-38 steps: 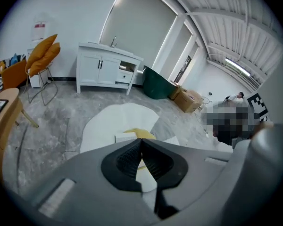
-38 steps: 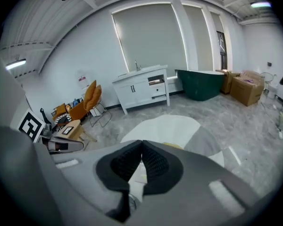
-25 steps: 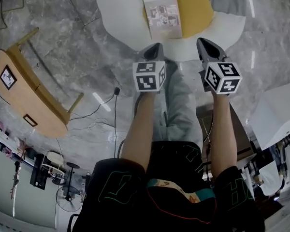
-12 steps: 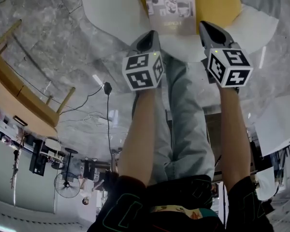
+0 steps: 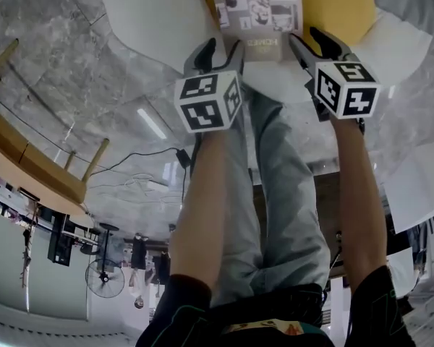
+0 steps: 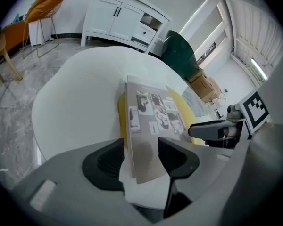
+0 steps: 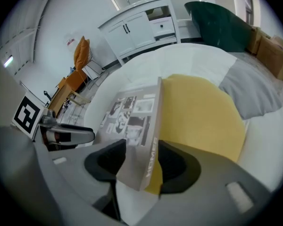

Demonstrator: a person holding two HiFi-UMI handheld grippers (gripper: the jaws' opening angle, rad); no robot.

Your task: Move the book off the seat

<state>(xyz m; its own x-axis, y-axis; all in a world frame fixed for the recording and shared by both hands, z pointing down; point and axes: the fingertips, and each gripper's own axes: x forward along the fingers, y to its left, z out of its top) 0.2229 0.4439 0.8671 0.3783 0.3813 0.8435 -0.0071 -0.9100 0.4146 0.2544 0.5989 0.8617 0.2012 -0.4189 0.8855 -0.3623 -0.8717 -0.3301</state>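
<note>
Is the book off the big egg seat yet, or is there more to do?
Not yet. Done: the left gripper and right gripper are at the white egg-shaped seat with its yellow cushion, jaws just opened wide. In hand: each has a near corner of the grey picture-covered book between its jaws, not squeezed. Left: grip it, lift it, carry it off the seat.

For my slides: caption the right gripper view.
Right gripper, jaws just opened, straddles the near corner of the book on the white seat and yellow cushion.
</note>
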